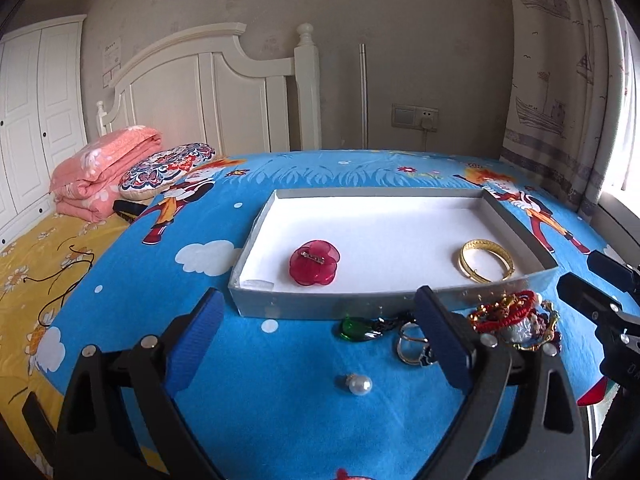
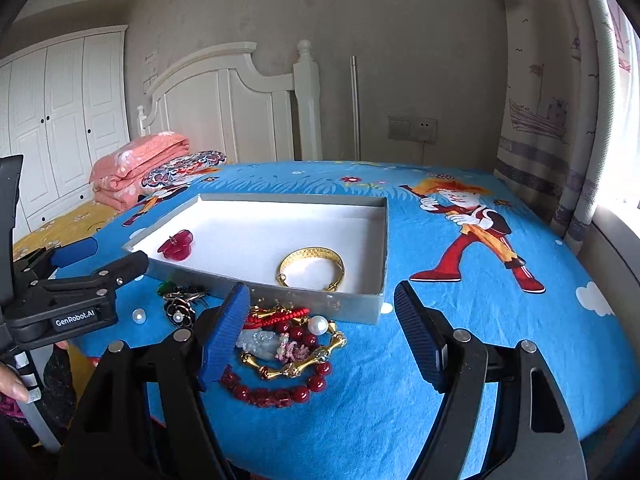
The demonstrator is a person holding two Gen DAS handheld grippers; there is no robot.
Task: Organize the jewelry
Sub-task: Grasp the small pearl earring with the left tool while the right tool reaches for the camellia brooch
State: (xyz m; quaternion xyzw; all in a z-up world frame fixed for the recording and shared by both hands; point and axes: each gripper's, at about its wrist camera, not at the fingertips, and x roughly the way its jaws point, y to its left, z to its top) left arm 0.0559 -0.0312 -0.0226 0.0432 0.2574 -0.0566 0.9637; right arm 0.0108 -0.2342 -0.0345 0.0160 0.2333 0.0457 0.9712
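Observation:
A shallow grey box (image 1: pixel 380 193) with a white lining lies on the blue cartoon blanket. Inside it are a red flower brooch (image 1: pixel 315 262) and a gold bangle (image 1: pixel 485 260). In front of the box lie a green pendant (image 1: pixel 356 328), rings (image 1: pixel 412 346), a pearl (image 1: pixel 360 384) and a tangle of red beads and cords (image 2: pixel 288 352). My left gripper (image 1: pixel 320 294) is open and empty, with the pearl and pendant lying between its fingers' lines. My right gripper (image 2: pixel 320 290) is open over the bead tangle, with nothing held.
A folded pink quilt (image 1: pixel 104 172) and a patterned cushion (image 1: pixel 168 170) lie at the bed's head on the left. A black cord (image 1: pixel 60 276) lies on the yellow sheet. A curtain (image 1: pixel 568 100) hangs at the right. A hand (image 2: pixel 12 384) shows at the lower left.

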